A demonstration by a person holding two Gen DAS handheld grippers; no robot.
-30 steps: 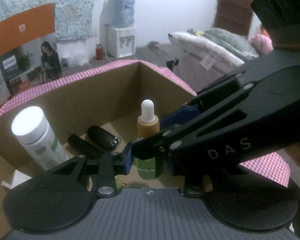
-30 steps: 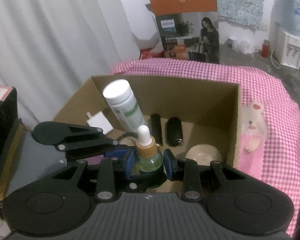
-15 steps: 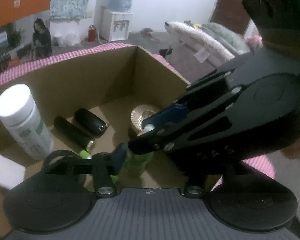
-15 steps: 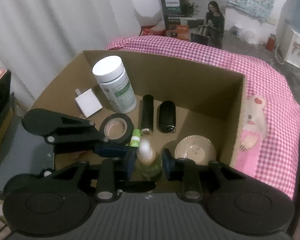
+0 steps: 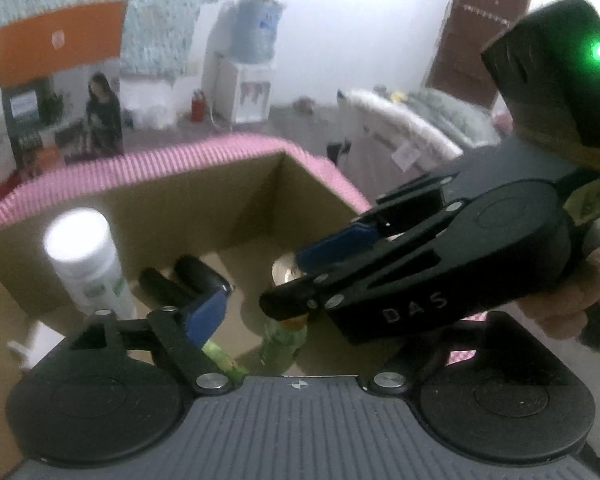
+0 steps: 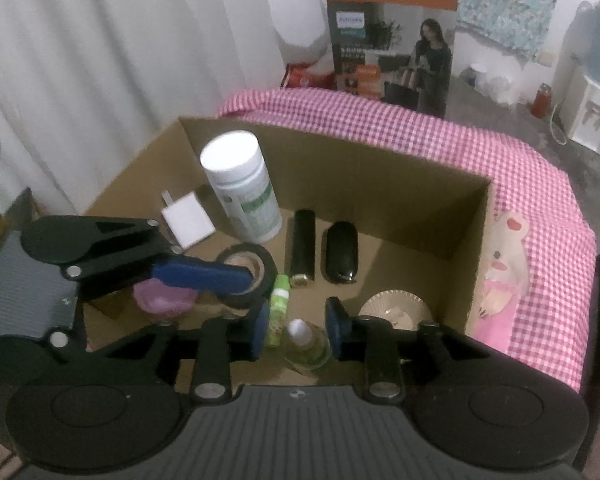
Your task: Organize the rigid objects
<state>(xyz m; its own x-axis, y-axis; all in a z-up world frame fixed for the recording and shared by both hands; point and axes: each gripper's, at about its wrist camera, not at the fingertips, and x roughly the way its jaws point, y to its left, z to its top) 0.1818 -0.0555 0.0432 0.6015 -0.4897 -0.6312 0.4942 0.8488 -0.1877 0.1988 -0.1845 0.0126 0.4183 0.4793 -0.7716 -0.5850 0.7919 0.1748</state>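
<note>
A small green glass dropper bottle [image 6: 306, 346] with a white cap stands upright on the floor of the cardboard box [image 6: 380, 184], near its front wall. My right gripper [image 6: 296, 326] straddles the bottle. Its jaws are opening, and the blue pads sit beside the glass without pressing it. My left gripper [image 5: 294, 320] is wide and still opening, with nothing gripped. Only its left finger [image 5: 206, 314] shows, because the right gripper's body covers the other. In the right wrist view, a left finger [image 6: 204, 274] reaches in over the black tape roll [image 6: 246, 276].
The box also holds a white pill bottle [image 6: 242, 188], a white charger [image 6: 186, 224], a black cylinder [image 6: 302, 246], a black key fob [image 6: 340, 254], a green tube [image 6: 278, 306], a ribbed beige disc [image 6: 396, 310] and a purple item [image 6: 162, 300]. Pink checked cloth [image 6: 500, 168] lies under the box.
The dropper bottle went down from mid-air onto the box floor. The left jaws spread wide and drew back from it. The right jaws widened off the glass.
</note>
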